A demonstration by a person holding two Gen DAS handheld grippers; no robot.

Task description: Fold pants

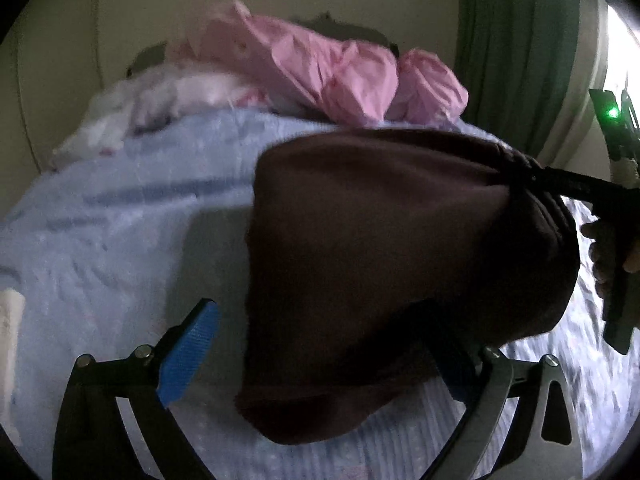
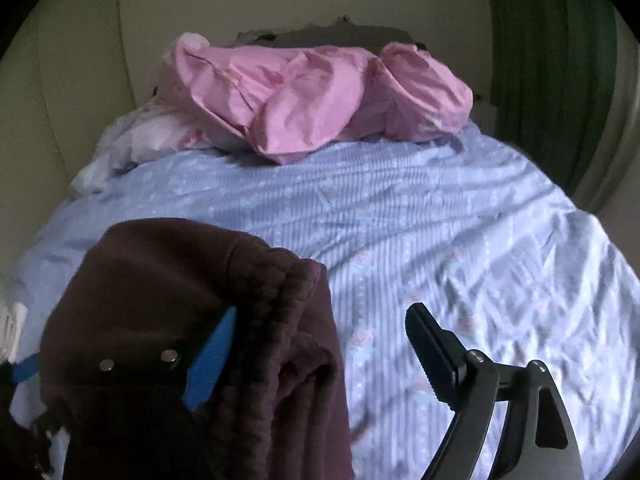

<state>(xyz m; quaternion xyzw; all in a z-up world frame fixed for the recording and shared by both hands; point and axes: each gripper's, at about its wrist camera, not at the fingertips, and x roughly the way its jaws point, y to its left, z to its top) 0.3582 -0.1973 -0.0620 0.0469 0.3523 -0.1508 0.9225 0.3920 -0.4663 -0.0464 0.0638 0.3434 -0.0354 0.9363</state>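
Observation:
Dark maroon pants (image 1: pixel 380 260) hang bunched over a light blue striped bed sheet (image 1: pixel 100 240). My left gripper (image 1: pixel 320 320) is open wide. Its left blue pad (image 1: pixel 188 352) stands clear of the cloth, while the pants drape over and hide its right finger. In the right wrist view the ribbed waistband of the pants (image 2: pixel 160 280) lies against the left blue pad (image 2: pixel 208 364). My right gripper (image 2: pixel 322 312) is open, and its black right finger (image 2: pixel 432 356) hangs free above the sheet (image 2: pixel 480 240). A finger of the right gripper (image 1: pixel 572 186) reaches the waistband from the right.
Crumpled pink bedding (image 2: pixel 320 92) lies at the head of the bed, with white cloth (image 2: pixel 132 140) to its left. A green curtain (image 1: pixel 520 52) hangs at the right by a bright window. A person's hand (image 1: pixel 604 256) holds the right gripper's handle.

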